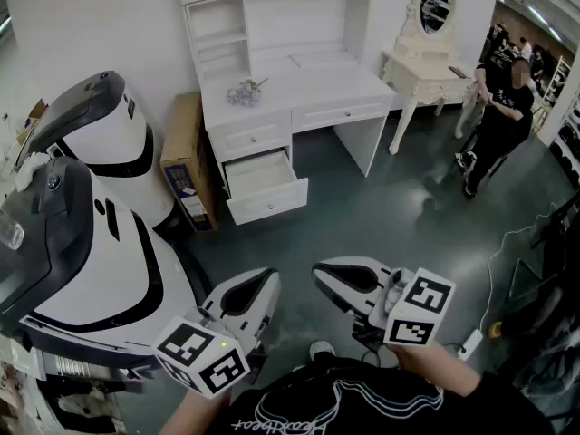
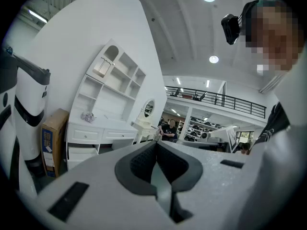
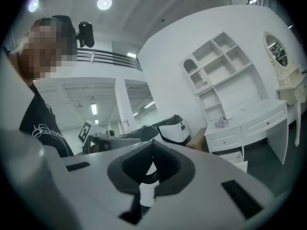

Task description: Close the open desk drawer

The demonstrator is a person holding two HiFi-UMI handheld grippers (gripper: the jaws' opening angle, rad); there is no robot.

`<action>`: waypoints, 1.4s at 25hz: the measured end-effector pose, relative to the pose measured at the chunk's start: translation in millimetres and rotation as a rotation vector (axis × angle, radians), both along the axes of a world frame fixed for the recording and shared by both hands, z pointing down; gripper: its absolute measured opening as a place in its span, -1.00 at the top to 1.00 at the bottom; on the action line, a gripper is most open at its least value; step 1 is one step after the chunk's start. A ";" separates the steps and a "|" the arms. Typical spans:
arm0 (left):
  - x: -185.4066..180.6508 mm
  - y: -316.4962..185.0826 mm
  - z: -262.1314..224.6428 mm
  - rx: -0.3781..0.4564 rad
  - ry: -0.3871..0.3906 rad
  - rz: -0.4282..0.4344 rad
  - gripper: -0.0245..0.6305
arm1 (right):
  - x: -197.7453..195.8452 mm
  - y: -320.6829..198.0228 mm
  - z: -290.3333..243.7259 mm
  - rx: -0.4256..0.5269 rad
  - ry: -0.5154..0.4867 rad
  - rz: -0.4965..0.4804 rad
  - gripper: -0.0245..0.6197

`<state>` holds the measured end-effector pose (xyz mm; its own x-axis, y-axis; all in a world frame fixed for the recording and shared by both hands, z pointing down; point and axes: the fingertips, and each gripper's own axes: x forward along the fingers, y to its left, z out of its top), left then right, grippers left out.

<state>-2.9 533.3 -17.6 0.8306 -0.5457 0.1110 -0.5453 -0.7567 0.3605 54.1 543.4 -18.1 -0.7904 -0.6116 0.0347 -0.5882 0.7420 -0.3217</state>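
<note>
Two grippers are held low and close to the person's body, well apart from the furniture across the room. The left gripper [image 2: 156, 146] has its fingers pressed together along one line with nothing between them. The right gripper [image 3: 152, 145] is likewise clenched, its fingertips meeting on nothing. From the head view the two tips lie near each other above the dark floor [image 1: 381, 216], each with its marker cube at the near end.

Against the far wall stands a white desk [image 1: 304, 84] with a shelf unit [image 1: 272, 12] rising from its back. The drawer [image 1: 265, 187] is the lower one on the desk's left side, and it is pulled well out, its front panel standing forward of the closed drawer [image 1: 249, 139] above it. A small bunch of flowers [image 1: 244, 92] lies on the desk top near the left end. A tall cardboard box [image 1: 186, 166] leans just beside the desk's left side.

Two big white and dark machines [image 1: 100, 198] fill the left of the head view, between the person and the box. To the right of the desk is a white dressing table [image 1: 421, 75] with an oval mirror [image 1: 437, 3], and another person [image 1: 498, 120] in dark clothes stands just beside it
</note>
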 end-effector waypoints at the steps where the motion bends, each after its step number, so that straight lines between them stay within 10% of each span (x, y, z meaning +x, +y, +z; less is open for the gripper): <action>1: -1.3 1.3 -0.4 0.001 0.000 0.001 0.91 | -0.9 1.1 -0.3 0.001 0.001 0.002 0.90; 20: -23.2 -26.6 12.9 -0.001 -0.015 -0.026 0.91 | -18.7 -31.7 5.9 0.000 -0.010 0.003 0.90; 35: -27.1 -162.2 46.8 -0.100 -0.045 -0.108 0.91 | -15.8 -176.6 36.7 -0.086 -0.040 -0.043 0.90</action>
<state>-30.0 371.1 29.3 0.7606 -0.6160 0.2050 -0.6389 -0.6542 0.4047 38.3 366.9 18.6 -0.8176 -0.5734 0.0529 -0.5418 0.7350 -0.4077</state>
